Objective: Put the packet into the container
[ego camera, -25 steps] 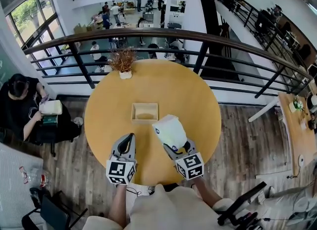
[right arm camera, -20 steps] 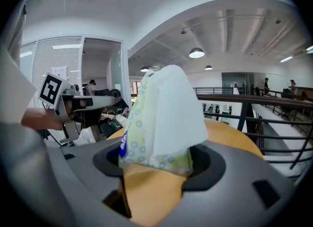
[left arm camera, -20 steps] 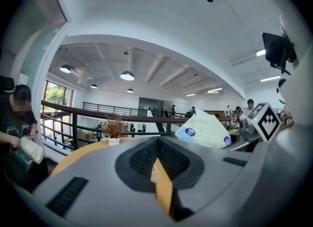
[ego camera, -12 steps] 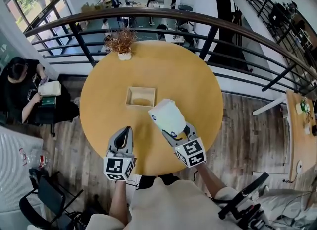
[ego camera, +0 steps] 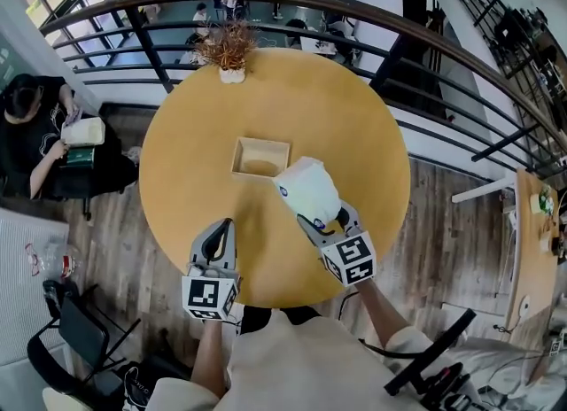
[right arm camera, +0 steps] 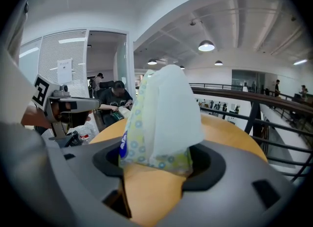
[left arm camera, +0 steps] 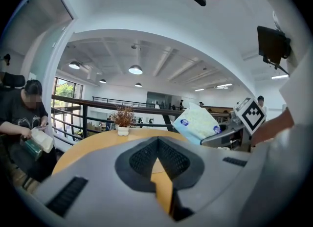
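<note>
A shallow wooden box, the container (ego camera: 260, 156), sits near the middle of the round yellow table (ego camera: 186, 161). My right gripper (ego camera: 321, 215) is shut on a white packet (ego camera: 308, 189) with a blue label and patterned edge. It holds the packet above the table, and the far end reaches the box's near right corner. In the right gripper view the packet (right arm camera: 164, 108) stands up between the jaws of the right gripper (right arm camera: 155, 165). My left gripper (ego camera: 222, 230) hovers over the table's near edge, shut and empty. The left gripper view shows the left gripper (left arm camera: 157, 147) and the packet (left arm camera: 198, 123) at right.
A small pot of dried plant (ego camera: 230, 50) stands at the table's far edge, with a dark railing (ego camera: 354, 11) behind it. A seated person (ego camera: 35, 139) is at the left. A chair (ego camera: 75, 338) stands at the lower left on the wooden floor.
My right gripper has carried the packet forward, toward the box's near right corner. The left gripper has sunk a little at the near edge.
</note>
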`<move>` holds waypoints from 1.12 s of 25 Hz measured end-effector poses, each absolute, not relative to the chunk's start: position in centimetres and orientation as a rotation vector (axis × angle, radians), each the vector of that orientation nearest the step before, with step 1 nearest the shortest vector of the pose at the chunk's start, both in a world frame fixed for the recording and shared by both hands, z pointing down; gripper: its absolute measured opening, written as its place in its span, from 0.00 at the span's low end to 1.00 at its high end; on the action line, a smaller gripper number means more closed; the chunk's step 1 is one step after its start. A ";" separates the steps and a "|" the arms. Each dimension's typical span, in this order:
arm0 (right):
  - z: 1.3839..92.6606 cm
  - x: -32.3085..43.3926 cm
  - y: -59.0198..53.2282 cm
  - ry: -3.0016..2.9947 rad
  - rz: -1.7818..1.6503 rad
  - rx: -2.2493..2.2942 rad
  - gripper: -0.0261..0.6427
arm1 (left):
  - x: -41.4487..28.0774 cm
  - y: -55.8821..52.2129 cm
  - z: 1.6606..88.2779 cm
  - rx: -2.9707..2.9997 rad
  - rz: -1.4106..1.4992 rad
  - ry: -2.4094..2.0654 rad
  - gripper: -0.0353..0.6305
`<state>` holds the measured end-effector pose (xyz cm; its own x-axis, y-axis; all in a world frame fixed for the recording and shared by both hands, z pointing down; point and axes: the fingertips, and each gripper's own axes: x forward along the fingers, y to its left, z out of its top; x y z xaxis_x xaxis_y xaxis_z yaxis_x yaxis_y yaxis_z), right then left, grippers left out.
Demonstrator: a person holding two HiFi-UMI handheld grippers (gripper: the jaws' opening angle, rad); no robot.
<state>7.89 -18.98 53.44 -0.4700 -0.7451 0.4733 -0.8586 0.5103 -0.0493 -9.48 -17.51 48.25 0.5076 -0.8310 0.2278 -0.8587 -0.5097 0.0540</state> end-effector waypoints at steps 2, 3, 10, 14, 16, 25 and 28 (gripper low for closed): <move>53.6 7.8 -19.5 -2.357 0.398 1.324 0.50 | -9.7 -17.7 48.6 2.581 0.265 -1.475 0.06; 53.7 7.6 -19.8 -2.354 0.400 1.322 0.50 | -9.9 -17.9 48.8 2.581 0.273 -1.480 0.06; 55.1 6.5 -21.0 -2.337 0.403 1.273 0.50 | -10.5 -19.0 50.3 2.554 0.286 -1.484 0.06; 55.4 6.2 -22.2 -2.338 0.377 1.209 0.50 | -10.6 -19.4 50.8 2.539 0.297 -1.475 0.06; 55.4 6.0 -23.5 -2.347 0.344 1.167 0.50 | -10.9 -19.5 51.0 2.523 0.299 -1.478 0.06; 56.8 3.9 -29.5 -2.328 0.192 0.856 0.50 | -13.3 -19.2 50.7 2.441 0.284 -1.567 0.06; 57.9 2.6 -30.7 -2.304 0.176 0.718 0.50 | -13.1 -19.2 51.1 2.428 0.278 -1.565 0.06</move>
